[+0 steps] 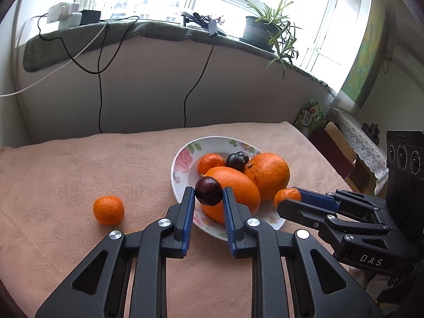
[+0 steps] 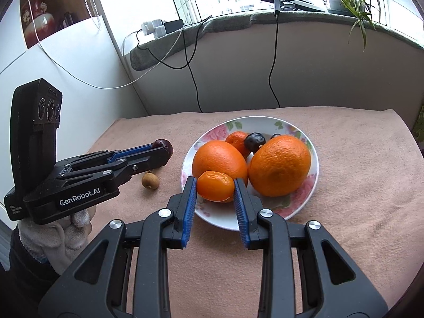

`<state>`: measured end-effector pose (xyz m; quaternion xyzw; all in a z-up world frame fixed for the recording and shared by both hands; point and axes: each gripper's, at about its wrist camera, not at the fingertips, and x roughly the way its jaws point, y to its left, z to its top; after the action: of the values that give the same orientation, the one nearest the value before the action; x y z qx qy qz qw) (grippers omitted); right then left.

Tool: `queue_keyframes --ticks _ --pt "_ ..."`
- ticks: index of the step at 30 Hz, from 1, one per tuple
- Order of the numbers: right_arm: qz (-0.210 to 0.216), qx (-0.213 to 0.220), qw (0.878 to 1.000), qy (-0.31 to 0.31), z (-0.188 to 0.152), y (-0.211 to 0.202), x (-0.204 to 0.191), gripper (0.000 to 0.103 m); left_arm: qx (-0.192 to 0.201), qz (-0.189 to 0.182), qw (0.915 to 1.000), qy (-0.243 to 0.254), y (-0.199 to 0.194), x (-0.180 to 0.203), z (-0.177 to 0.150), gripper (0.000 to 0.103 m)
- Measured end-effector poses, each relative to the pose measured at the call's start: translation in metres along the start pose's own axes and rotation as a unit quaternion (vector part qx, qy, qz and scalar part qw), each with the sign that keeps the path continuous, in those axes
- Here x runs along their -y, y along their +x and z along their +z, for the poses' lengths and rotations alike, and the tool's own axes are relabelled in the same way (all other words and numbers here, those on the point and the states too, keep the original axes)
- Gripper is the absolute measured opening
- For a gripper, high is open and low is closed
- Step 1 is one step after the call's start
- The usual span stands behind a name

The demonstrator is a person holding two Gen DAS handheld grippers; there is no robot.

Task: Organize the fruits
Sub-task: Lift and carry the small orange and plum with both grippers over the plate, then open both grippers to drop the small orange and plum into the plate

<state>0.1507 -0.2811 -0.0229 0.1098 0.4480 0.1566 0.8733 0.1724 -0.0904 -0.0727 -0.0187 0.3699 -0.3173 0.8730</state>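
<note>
My left gripper [image 1: 208, 194] is shut on a dark purple plum [image 1: 208, 191], held above the near rim of the floral plate [image 1: 182, 159]. My right gripper [image 2: 215, 186] is shut on a small mandarin [image 2: 216, 186], also over the plate's [image 2: 265, 122] near edge. Two big oranges [image 2: 279, 165], a mandarin [image 2: 238, 139] and dark plums [image 2: 254, 141] lie in the plate. On the cloth lie a loose mandarin [image 1: 108, 210] and a small brown longan [image 2: 150, 180]. In the right wrist view the left gripper [image 2: 163, 147] shows with its plum [image 2: 164, 145]; the right gripper [image 1: 290, 198] shows in the left wrist view.
A pink cloth [image 1: 79, 172] covers the table. Behind it runs a wall under a windowsill with cables [image 1: 100, 84], chargers and a potted plant [image 1: 261, 30]. Boxes and a lace-covered stand [image 1: 357, 143] sit to the right. A gloved hand [image 2: 53, 238] holds the left gripper.
</note>
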Motion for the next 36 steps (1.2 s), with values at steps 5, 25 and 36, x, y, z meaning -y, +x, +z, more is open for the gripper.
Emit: queue_keyframes --ticks 5,25,36 --pt "-0.003 0.005 1.0 0.002 0.009 0.003 0.009 0.03 0.0 -0.005 1.0 0.005 0.01 0.006 0.009 0.02" --pt "-0.009 0.006 1.0 -0.009 0.035 0.029 0.028 0.03 -0.007 0.004 0.9999 0.013 0.042 0.009 0.03 0.02" --pt "-0.018 0.007 1.0 -0.021 0.048 0.043 0.03 0.03 -0.01 0.011 0.9998 0.009 0.05 0.001 0.035 0.02"
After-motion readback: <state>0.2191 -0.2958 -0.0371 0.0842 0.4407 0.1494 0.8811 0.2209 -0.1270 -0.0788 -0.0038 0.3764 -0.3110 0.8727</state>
